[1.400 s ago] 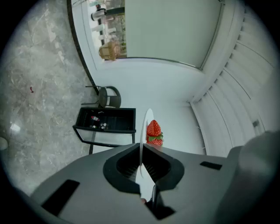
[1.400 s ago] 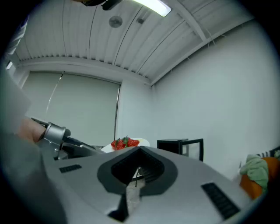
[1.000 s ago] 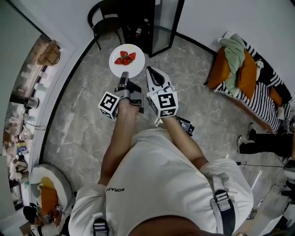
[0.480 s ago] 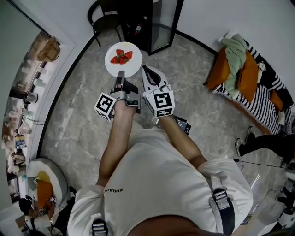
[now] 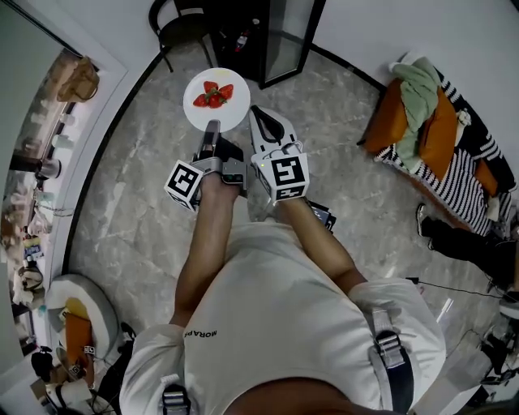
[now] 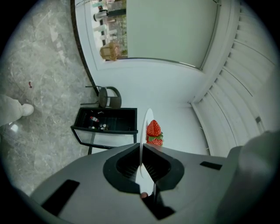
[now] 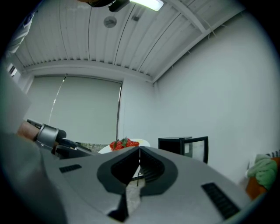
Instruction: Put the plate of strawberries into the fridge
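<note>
A grey marbled floor (image 5: 122, 203) is seen, bounded by white walls (image 5: 422, 32). A black chair (image 5: 180, 31) is set by the far wall. At the right, striped bedding (image 5: 454, 174) is laid on the floor, with orange cushions (image 5: 391, 120) and a green cloth (image 5: 420, 87) piled on it. A brown bag (image 5: 71, 79) is kept at the left. A ceiling lamp (image 7: 146, 3) is lit.

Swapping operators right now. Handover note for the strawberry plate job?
Left hand-held gripper: shut on the rim of the round white plate, red strawberries on top.
Right hand-held gripper: shut, empty, beside the plate.
Black mini fridge: just ahead, glass door looks open.
Done: plate gripped and close to the fridge.
Left: set the plate inside, release.
</note>
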Motion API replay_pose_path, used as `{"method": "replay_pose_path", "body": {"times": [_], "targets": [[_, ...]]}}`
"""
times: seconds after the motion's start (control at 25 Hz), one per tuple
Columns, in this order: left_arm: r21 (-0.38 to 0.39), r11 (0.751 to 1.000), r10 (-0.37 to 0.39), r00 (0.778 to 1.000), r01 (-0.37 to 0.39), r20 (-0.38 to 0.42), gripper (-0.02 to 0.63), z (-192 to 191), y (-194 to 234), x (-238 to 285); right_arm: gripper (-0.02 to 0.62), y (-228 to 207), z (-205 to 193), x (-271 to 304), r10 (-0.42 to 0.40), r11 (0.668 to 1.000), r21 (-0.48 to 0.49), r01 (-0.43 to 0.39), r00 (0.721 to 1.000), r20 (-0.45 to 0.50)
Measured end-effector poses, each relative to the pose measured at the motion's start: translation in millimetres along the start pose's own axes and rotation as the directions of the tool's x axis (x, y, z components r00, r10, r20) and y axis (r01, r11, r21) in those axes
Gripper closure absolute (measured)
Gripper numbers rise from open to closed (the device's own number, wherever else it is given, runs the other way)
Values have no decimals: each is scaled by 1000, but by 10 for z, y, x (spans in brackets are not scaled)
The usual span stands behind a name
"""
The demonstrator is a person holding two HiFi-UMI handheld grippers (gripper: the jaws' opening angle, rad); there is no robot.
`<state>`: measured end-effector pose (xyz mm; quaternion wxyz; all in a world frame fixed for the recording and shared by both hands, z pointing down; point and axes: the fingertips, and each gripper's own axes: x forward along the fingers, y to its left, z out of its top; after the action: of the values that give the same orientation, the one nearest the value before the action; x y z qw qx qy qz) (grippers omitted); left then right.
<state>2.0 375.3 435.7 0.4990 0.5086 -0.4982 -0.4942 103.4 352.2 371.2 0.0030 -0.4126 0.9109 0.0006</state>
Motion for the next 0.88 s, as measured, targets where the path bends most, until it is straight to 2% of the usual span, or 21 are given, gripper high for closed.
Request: {"method": "replay_pose_path", "body": {"times": [0.16, 0.36, 0.72, 0.88], "targets": [[-14, 1000, 12, 1000, -12, -8, 597, 210, 27, 447, 581, -118, 17, 455, -13, 1000, -7, 13, 1000, -9], [-18, 1000, 13, 1000, -14, -17, 597, 686, -149, 1412, 581, -387, 168, 1477, -26, 1000, -7, 26, 999, -20], [30, 999, -12, 997, 15, -79, 597, 798, -135, 1684, 582, -455, 133, 1697, -86, 996, -8, 86, 996, 17], [30, 999, -12, 994, 16, -109, 597, 939, -152, 2049, 581, -593, 136, 2059, -115, 993, -1, 115, 993, 12]]}}
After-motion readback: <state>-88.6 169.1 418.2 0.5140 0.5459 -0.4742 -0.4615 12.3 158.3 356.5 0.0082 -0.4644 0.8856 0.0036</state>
